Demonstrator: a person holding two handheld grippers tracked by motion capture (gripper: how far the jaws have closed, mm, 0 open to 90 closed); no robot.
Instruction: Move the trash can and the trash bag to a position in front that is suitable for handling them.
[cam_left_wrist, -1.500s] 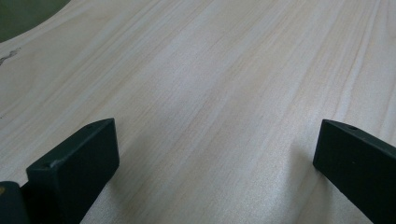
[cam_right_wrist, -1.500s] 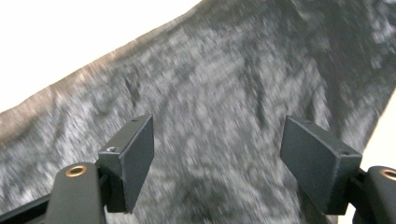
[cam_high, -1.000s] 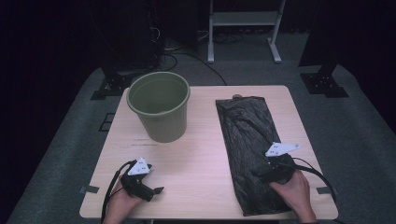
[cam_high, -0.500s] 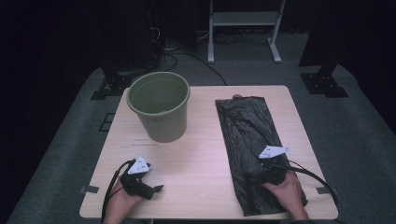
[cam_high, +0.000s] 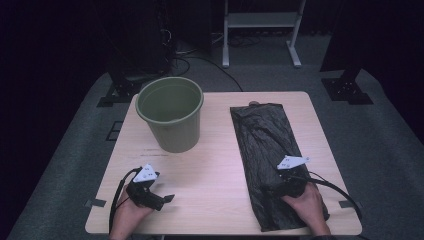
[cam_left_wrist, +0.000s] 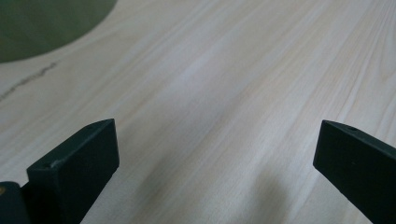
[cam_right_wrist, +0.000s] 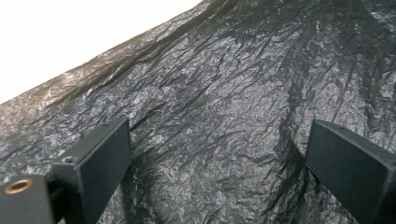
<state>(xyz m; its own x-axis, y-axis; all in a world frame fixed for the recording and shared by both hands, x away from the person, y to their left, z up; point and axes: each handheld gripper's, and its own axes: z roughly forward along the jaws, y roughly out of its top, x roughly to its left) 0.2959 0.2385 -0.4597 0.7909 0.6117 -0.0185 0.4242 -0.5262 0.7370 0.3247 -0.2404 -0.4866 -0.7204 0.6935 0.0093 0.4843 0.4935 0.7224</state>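
Note:
A flat black plastic bag (cam_high: 270, 150) lies along the right half of the wooden table (cam_high: 215, 165). My right gripper (cam_high: 272, 189) rests low over the bag's near end, open, jaws wide apart above the crinkled bag (cam_right_wrist: 224, 107) with nothing between them. An olive green bucket (cam_high: 171, 112) stands upright at the table's far left. Near the front left corner my left gripper (cam_high: 167, 199) is held open over bare wood (cam_left_wrist: 219, 93), the bucket's base (cam_left_wrist: 42, 23) showing at the top left of the left gripper view.
Beyond the table, on dark carpet, stand a white metal frame (cam_high: 260, 30), black stand feet (cam_high: 345, 87) and cables (cam_high: 200, 60). Bare wood lies between the bucket and the bag.
My right gripper has slid toward the near end of the bag and a little leftward. The left gripper has stayed put.

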